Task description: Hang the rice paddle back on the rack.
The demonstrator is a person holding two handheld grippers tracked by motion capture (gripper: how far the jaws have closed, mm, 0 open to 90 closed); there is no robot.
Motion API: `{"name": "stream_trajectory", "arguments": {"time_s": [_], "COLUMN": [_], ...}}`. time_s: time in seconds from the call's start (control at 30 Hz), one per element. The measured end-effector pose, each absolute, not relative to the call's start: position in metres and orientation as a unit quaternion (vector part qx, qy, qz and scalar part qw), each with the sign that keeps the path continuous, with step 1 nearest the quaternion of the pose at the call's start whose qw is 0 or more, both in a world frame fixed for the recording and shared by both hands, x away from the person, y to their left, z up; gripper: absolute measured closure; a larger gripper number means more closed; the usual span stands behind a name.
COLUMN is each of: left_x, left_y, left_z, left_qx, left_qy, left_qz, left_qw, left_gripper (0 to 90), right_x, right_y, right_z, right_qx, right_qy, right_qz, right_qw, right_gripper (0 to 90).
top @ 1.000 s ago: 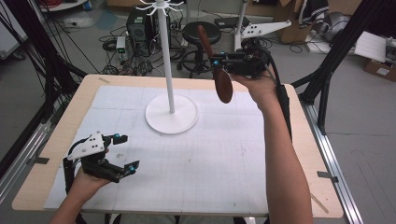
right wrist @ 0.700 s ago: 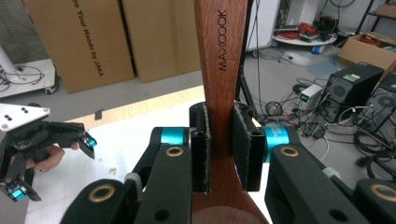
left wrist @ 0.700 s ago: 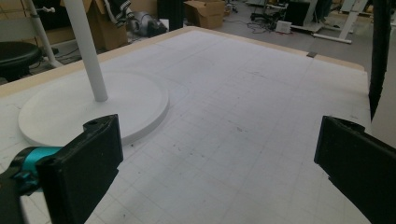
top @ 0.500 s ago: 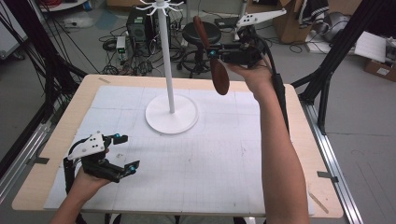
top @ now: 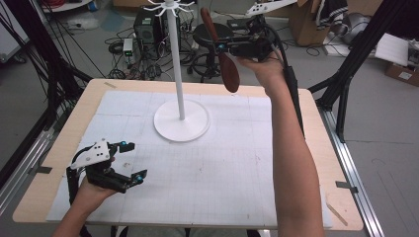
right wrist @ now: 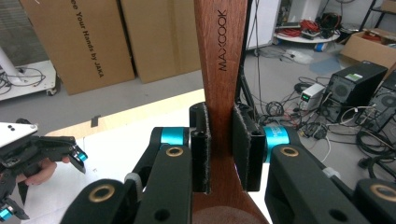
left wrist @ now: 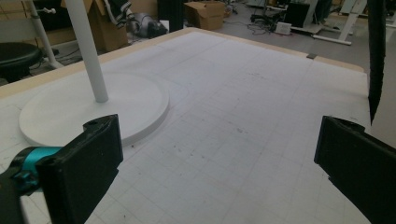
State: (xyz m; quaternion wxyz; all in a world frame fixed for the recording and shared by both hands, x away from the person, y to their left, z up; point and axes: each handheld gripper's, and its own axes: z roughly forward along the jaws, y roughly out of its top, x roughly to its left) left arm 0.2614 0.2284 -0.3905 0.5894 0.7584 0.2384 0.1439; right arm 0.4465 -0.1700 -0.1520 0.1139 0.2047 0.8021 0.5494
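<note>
A workshop floor with cables, computer towers and cardboard boxes surrounds a wooden counter [top: 316, 148] covered by a white gridded mat [top: 197, 168]. On the mat's far half stands a white stand [top: 181, 118], a round base with a tall thin pole topped by hooks. The right tool [top: 223, 47] is held raised over the counter's far edge, right of the pole, its jaws clamped on the neck of a dark wooden spoon [top: 228, 69]. The spoon's handle points up and away, its bowl hangs below the jaws, clear of the counter. The right gripper view shows "MAXCOOK" printed on the handle. The left tool [top: 132, 163] rests low over the mat's near left corner, jaws spread wide with nothing between them.
</note>
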Motion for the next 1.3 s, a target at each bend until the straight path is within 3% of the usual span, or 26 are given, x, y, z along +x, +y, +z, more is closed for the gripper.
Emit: {"name": "stream_trajectory", "arguments": {"time_s": [1.3], "left_x": [0.261], "left_y": [0.229], "left_z": [-0.39], "left_qx": [0.76], "left_qy": [0.235], "left_qz": [0.142], "left_qw": [0.589], "left_gripper": [1.7], "right_x": [0.467], "right_y": [-0.146], "right_z": [-0.145], "right_qx": [0.212], "right_qy": [0.806], "right_qz": [0.542], "right_qw": [0.107], "right_gripper": [78.9]}}
